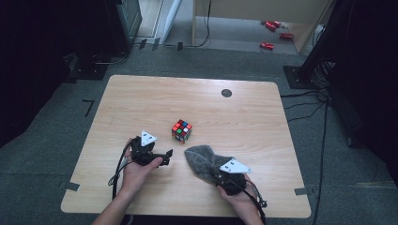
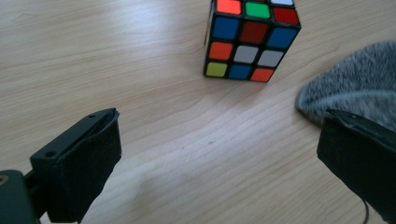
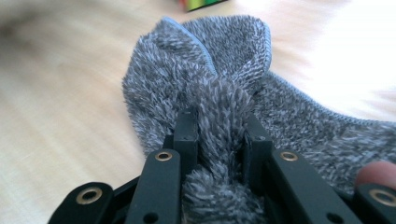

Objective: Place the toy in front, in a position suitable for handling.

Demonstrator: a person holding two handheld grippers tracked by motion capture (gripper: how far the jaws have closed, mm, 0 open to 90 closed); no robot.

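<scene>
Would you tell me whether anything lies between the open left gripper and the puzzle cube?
Nothing visible does: bare table lies between the left gripper and the cube. The grey cloth, pinched by the right gripper, lies off to one side.

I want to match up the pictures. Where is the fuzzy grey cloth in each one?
High view: the grey cloth lies right of centre, near the table's front edge, at the right claw.
Left gripper view: at the right edge.
Right gripper view: in the centre, pinched between the jaws.
Shared landmark: the colourful cube just beyond the cloth.
</scene>
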